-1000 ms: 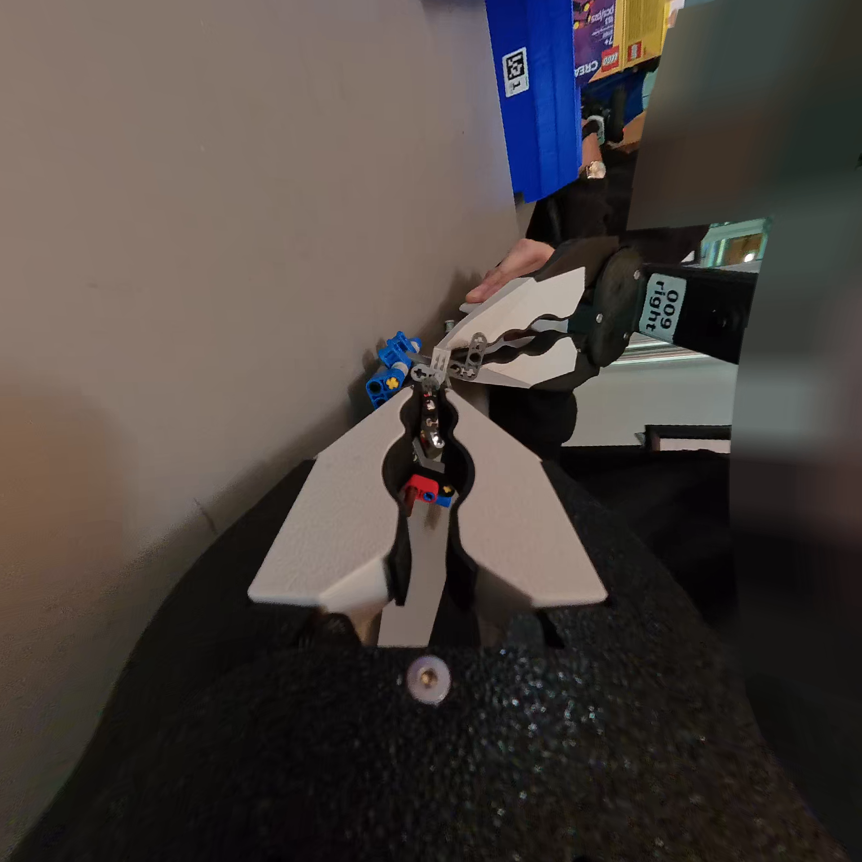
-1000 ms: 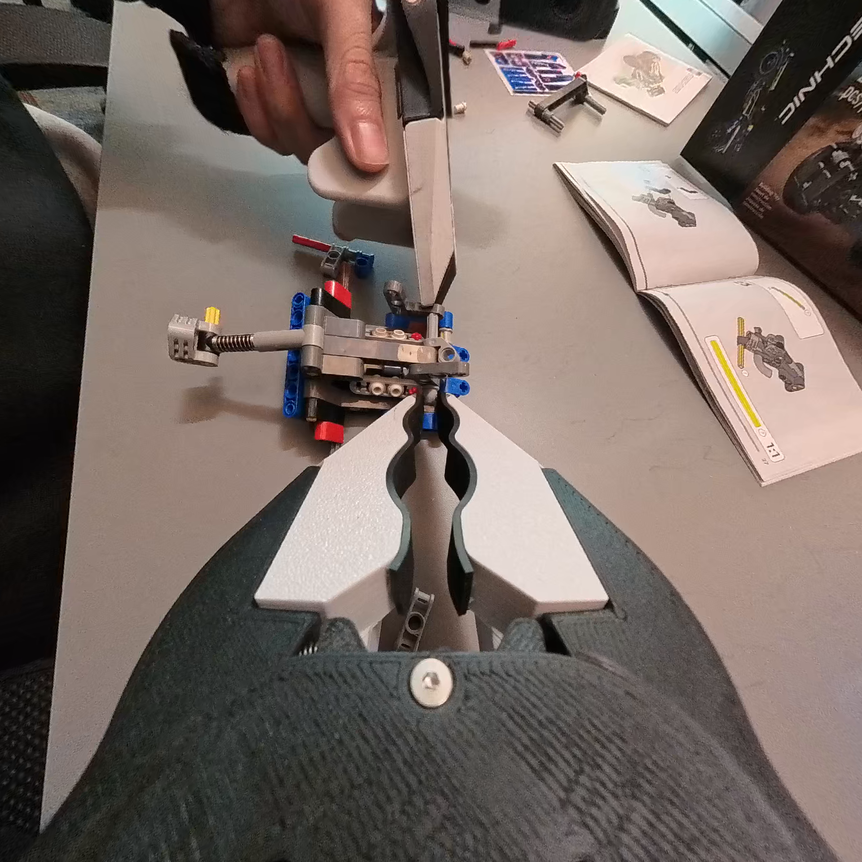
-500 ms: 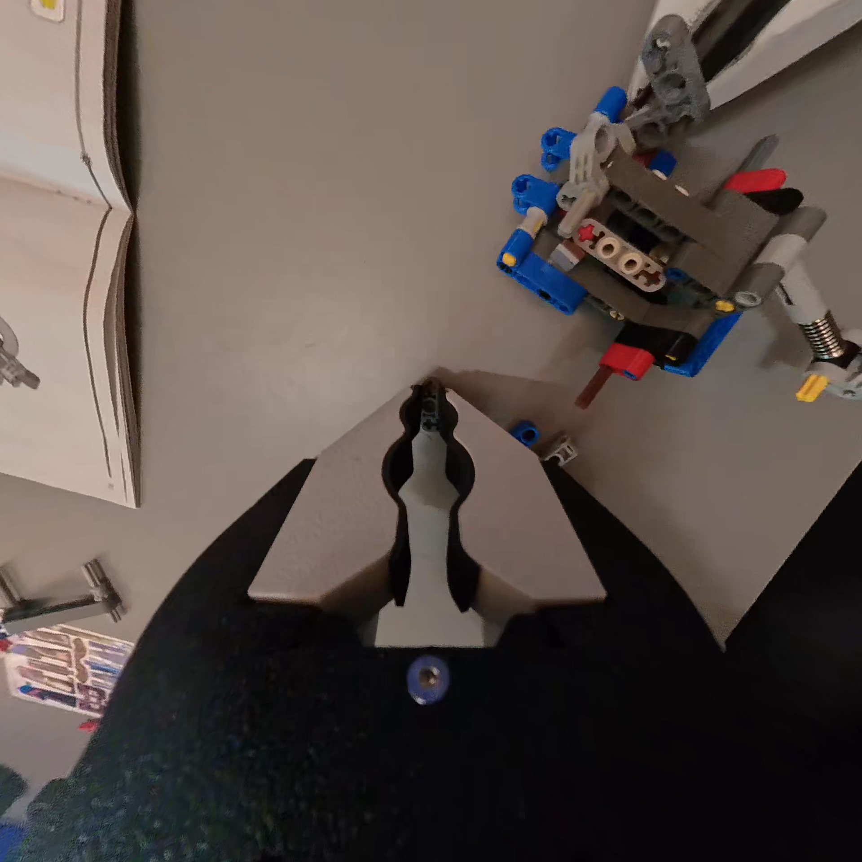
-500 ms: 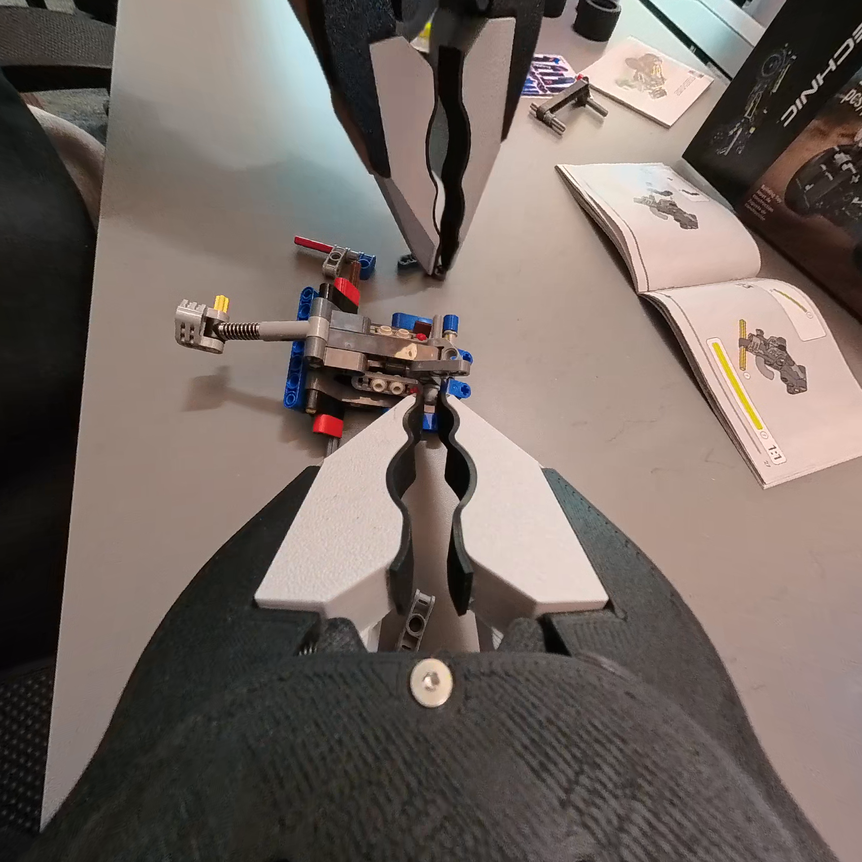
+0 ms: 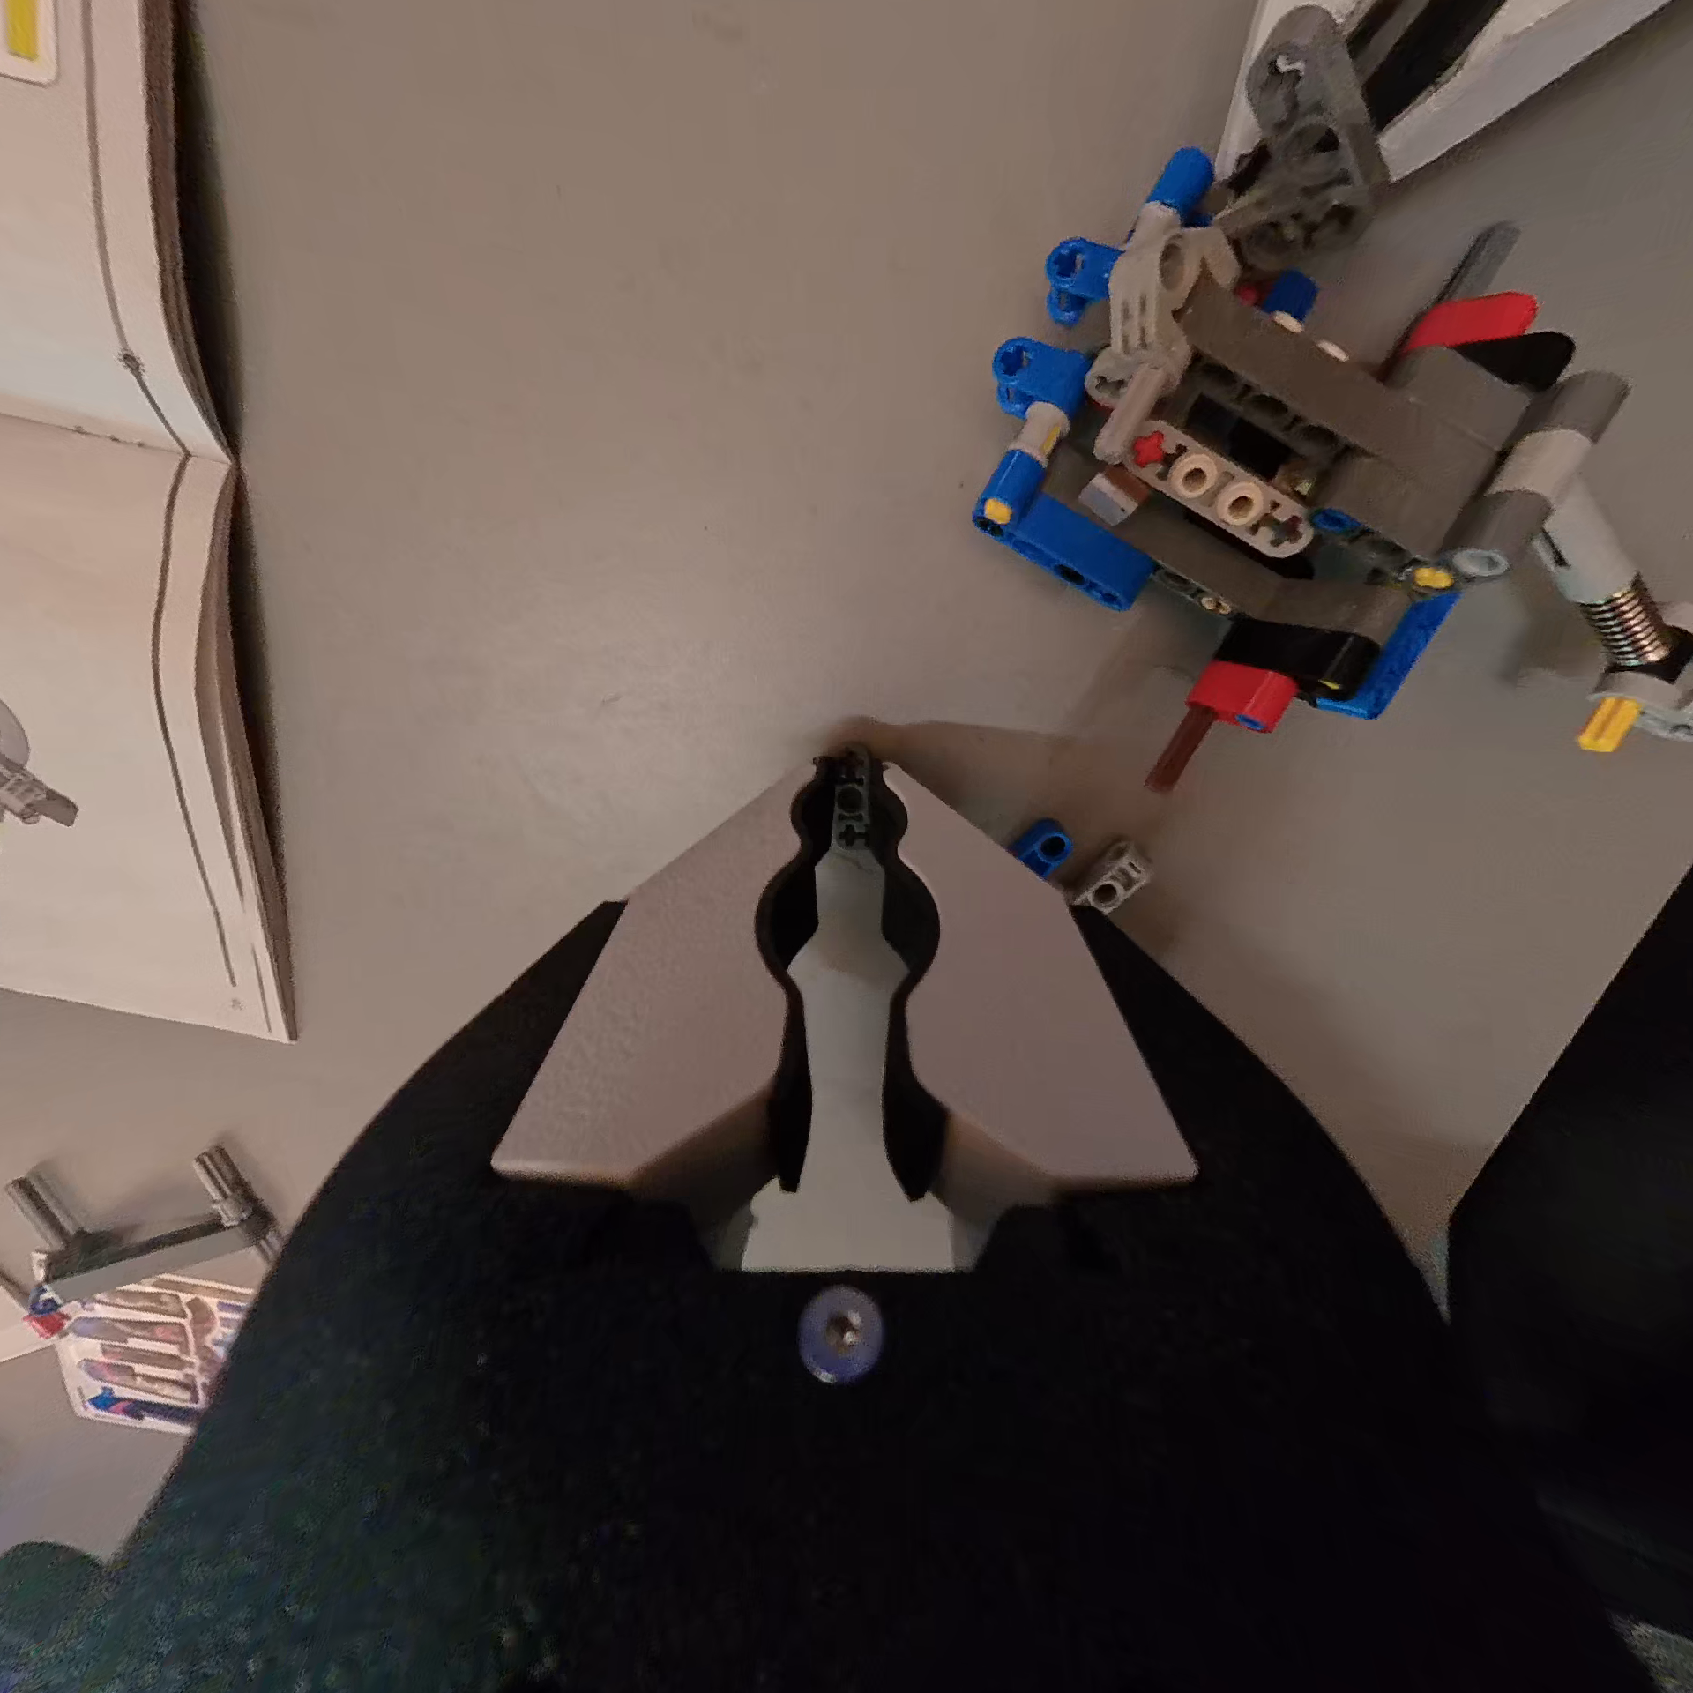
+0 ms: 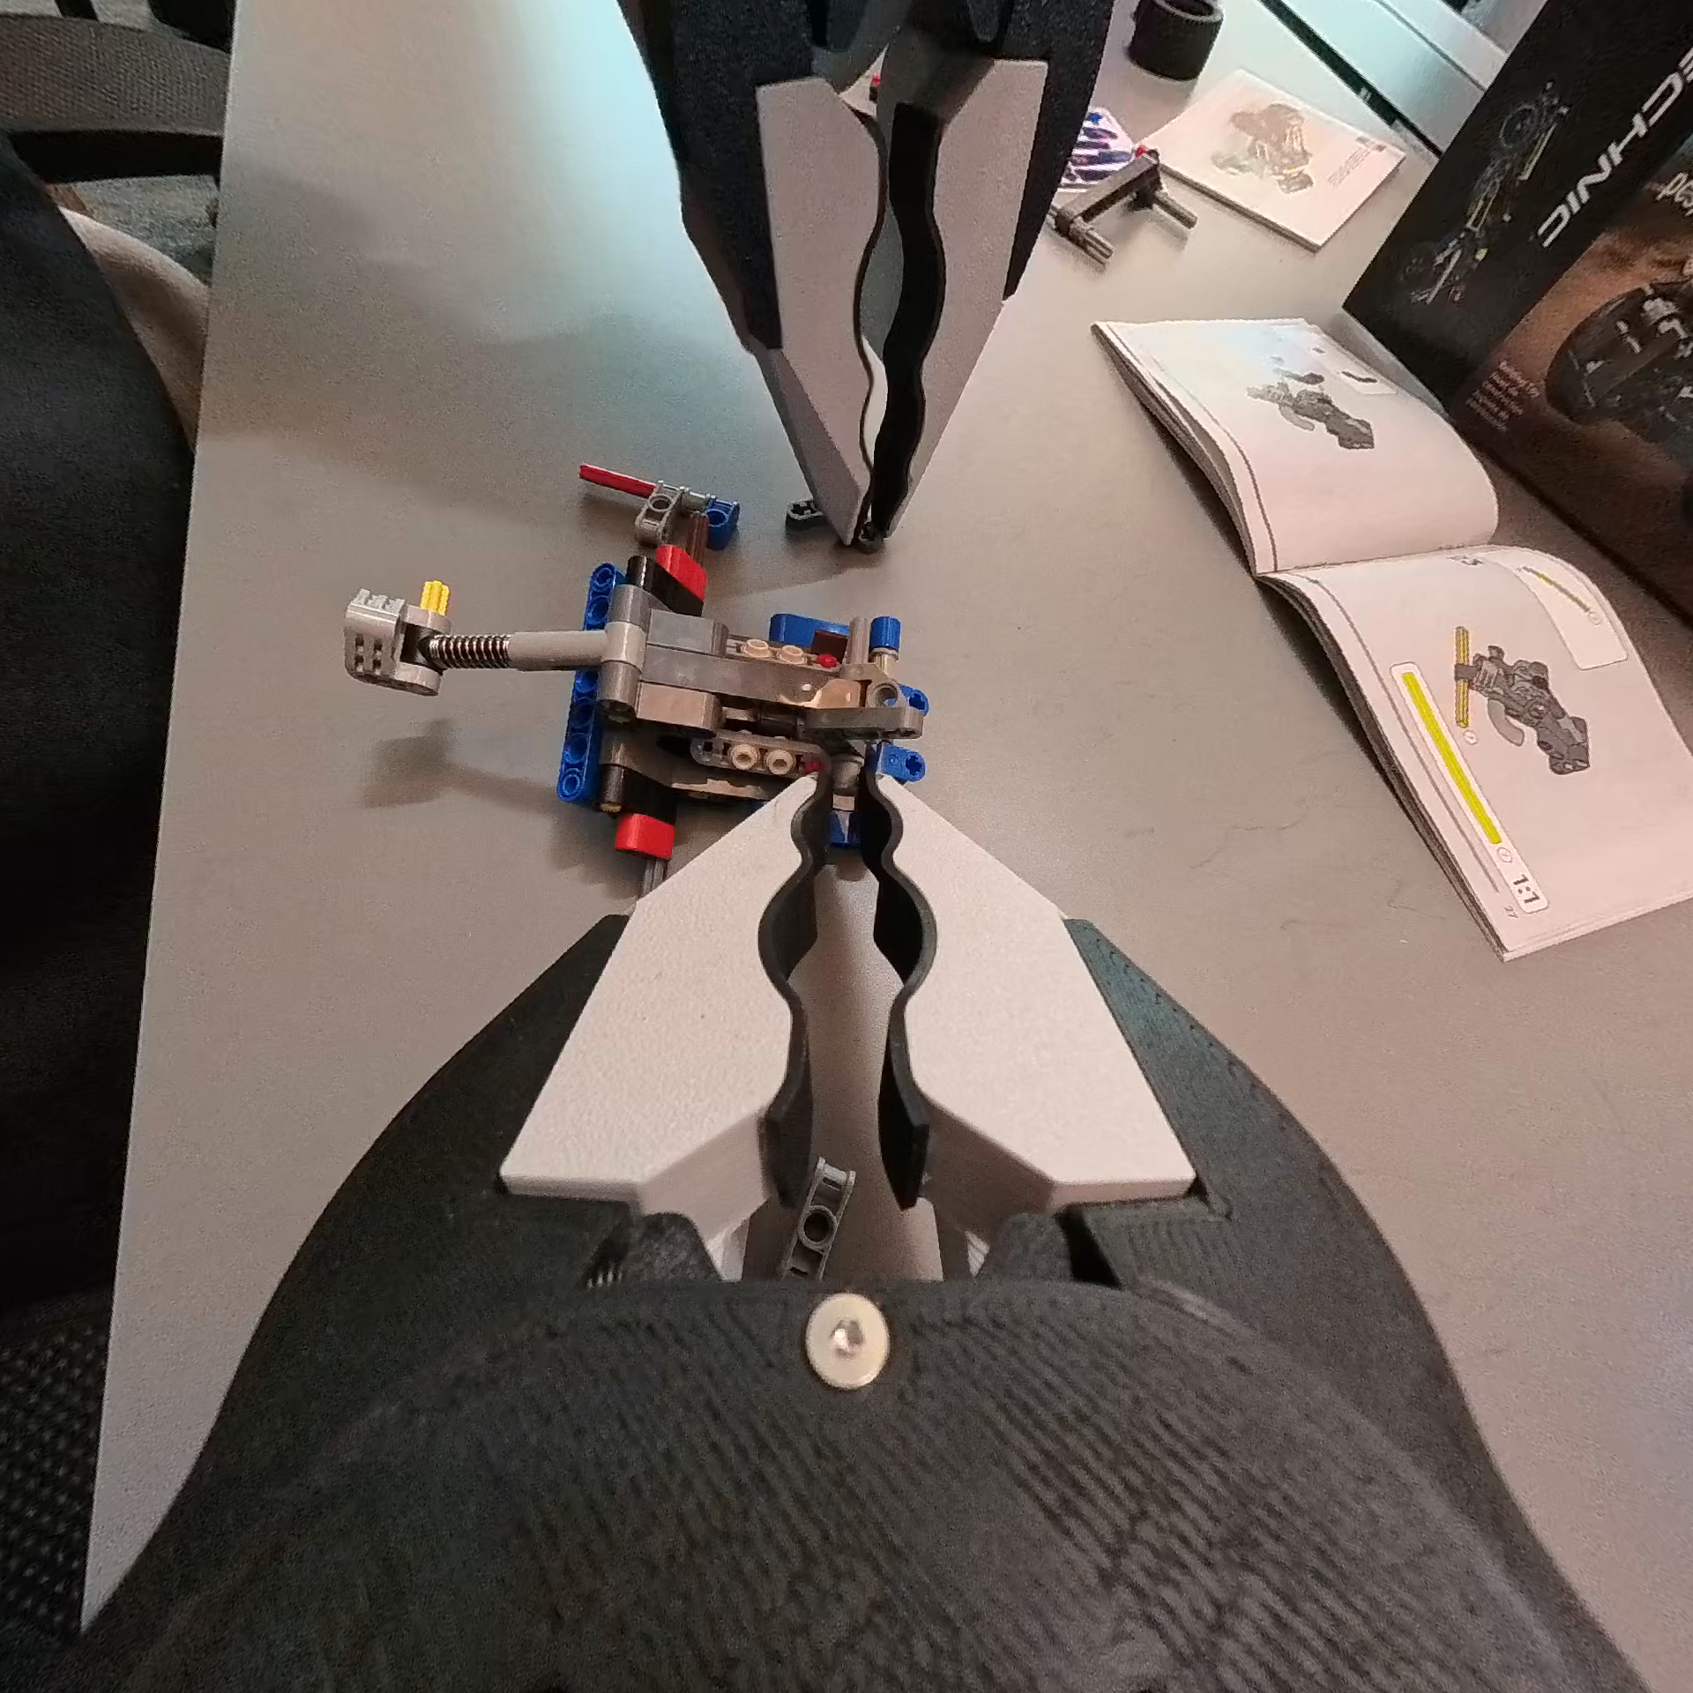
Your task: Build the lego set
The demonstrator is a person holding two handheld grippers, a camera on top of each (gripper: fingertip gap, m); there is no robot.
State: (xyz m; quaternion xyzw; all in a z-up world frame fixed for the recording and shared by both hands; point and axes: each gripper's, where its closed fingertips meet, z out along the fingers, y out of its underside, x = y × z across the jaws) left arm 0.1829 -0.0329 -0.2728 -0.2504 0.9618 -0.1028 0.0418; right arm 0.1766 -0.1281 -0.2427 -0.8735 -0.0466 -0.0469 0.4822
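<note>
The grey, blue, red and black plastic brick assembly [image 6: 733, 705] with a spring-loaded grey rod sticking out of one side lies flat on the grey bench [image 6: 412, 366]. The right gripper [image 6: 847, 788] reaches it from the near side, and its jaws are clamped on a small dark grey connector piece [image 6: 850, 774] at the assembly's near edge, the pads pressing it from both sides. A loose grey beam with holes [image 6: 818, 1223] lies in the throat of that gripper, behind the pads.

The left gripper [image 5: 852, 779] points down at the bench just beyond the assembly, its tips at the surface. Its jaws are nearly together, gripping a thin dark grey beam with holes [image 5: 854, 811] at the very tips. Just beside it on the bench lie a small blue connector [image 5: 1043, 845] and a small light grey connector [image 5: 1113, 887]; a red axle piece with a grey joint [image 6: 641, 490] and a small black piece [image 6: 804, 513] lie close by too.

Farther out, an open instruction booklet [image 6: 1374, 568] lies to the right, with a dark printed cardboard box [image 6: 1576, 275] behind it. A second thin booklet [image 6: 1273, 165], a dark grey pin frame [image 6: 1113, 197] and a coloured sticker sheet [image 5: 137, 1356] lie at the far end.
</note>
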